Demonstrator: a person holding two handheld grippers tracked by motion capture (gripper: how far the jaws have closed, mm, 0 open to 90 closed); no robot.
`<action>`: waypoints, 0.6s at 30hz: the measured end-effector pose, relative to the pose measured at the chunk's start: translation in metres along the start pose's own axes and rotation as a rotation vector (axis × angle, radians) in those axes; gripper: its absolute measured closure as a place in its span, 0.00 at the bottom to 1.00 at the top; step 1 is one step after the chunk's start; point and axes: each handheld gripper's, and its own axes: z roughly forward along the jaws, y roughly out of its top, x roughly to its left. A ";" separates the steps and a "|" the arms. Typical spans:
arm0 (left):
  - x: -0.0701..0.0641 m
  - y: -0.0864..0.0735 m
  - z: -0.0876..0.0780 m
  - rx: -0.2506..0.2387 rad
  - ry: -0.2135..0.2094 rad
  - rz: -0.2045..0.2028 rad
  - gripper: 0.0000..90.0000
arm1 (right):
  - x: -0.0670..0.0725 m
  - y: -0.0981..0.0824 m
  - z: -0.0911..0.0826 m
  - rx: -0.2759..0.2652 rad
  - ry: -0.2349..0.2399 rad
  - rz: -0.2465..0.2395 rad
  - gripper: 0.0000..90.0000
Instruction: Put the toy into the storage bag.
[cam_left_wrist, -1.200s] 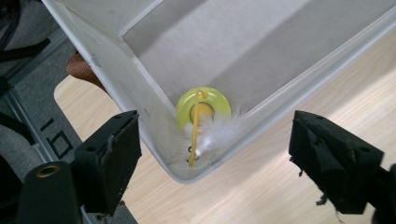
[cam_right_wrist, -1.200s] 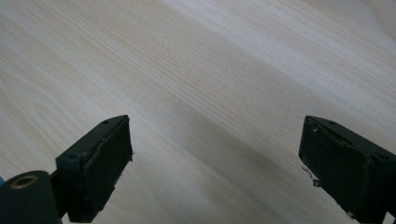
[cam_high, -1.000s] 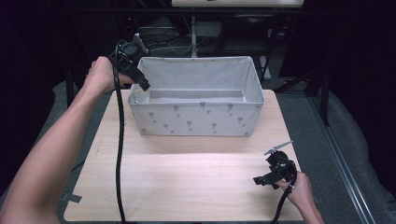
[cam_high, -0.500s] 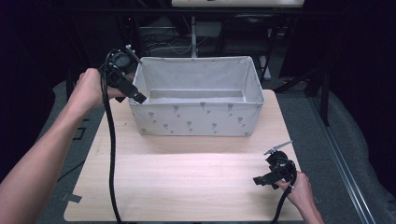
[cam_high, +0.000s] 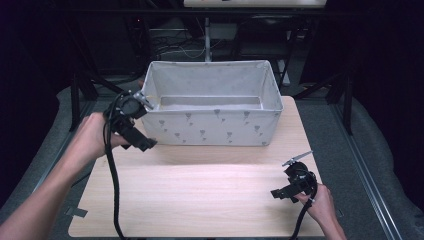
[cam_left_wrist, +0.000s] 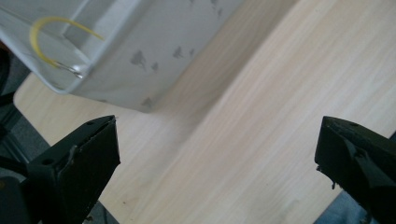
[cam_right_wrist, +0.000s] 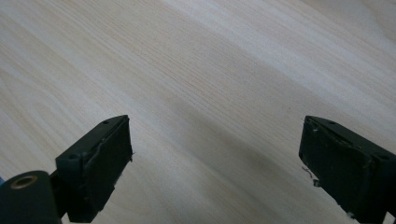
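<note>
Left gripper (cam_high: 131, 122) raised, jaws wide apart, nothing between them; right gripper (cam_high: 295, 182) low, jaws likewise apart.

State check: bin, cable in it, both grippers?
bin: upright on the table, open top, at the far edge.
yellow cable: curled inside the bin, at a corner.
left gripper: jaws just opened wide, nothing between them, beside the bin's left end.
right gripper: open, empty, low over bare table.
</note>
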 end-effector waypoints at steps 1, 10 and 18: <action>-0.004 -0.005 0.003 0.005 -0.002 0.002 0.00 | 0.000 0.000 0.000 0.001 -0.001 -0.001 0.10; -0.026 -0.047 0.040 0.050 -0.031 -0.023 0.00 | 0.001 0.000 0.000 -0.001 0.011 -0.002 0.10; -0.036 -0.078 0.078 0.107 -0.030 -0.051 0.00 | 0.000 0.000 0.001 0.013 -0.003 -0.014 0.10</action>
